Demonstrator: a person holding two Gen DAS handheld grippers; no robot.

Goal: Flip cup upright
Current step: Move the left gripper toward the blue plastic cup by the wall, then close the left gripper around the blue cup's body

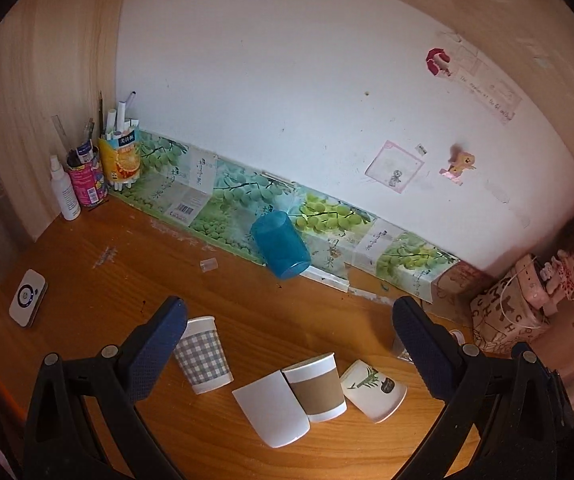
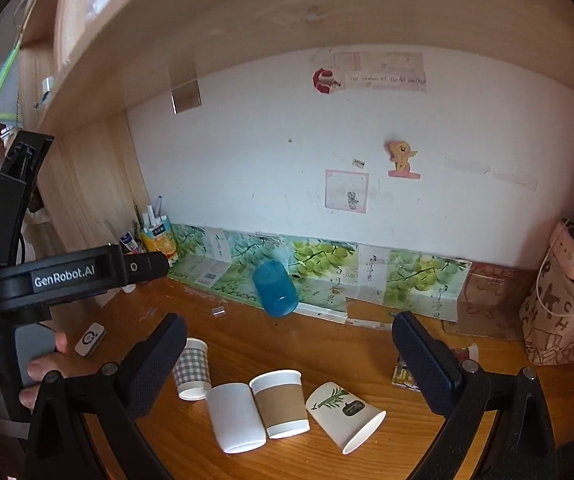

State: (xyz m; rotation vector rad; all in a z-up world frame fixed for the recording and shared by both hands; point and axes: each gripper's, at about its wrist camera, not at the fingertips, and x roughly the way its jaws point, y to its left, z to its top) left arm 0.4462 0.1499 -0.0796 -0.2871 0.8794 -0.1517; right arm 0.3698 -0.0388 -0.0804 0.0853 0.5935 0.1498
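Observation:
Several cups stand upside down on the wooden desk: a checked paper cup [image 1: 203, 356] [image 2: 193, 370], a plain white cup [image 1: 271, 410] [image 2: 235, 418], a brown-sleeved paper cup [image 1: 317, 388] [image 2: 281, 404] and a leaf-print paper cup [image 1: 373, 390] [image 2: 345, 416] that lies tilted on its side. A blue plastic cup [image 1: 281, 246] [image 2: 275, 288] rests inverted near the back wall. My left gripper [image 1: 287, 336] is open and empty above the paper cups. My right gripper [image 2: 289, 344] is open and empty above them too. The left gripper's body [image 2: 67, 276] shows at the left of the right wrist view.
Pen holders and a spray bottle [image 1: 65, 190] fill the back left corner. A white device [image 1: 27, 298] [image 2: 91, 339] lies at the left. A printed bag [image 2: 559, 320] [image 1: 507, 312] stands at the right. A shelf [image 2: 247, 20] hangs overhead.

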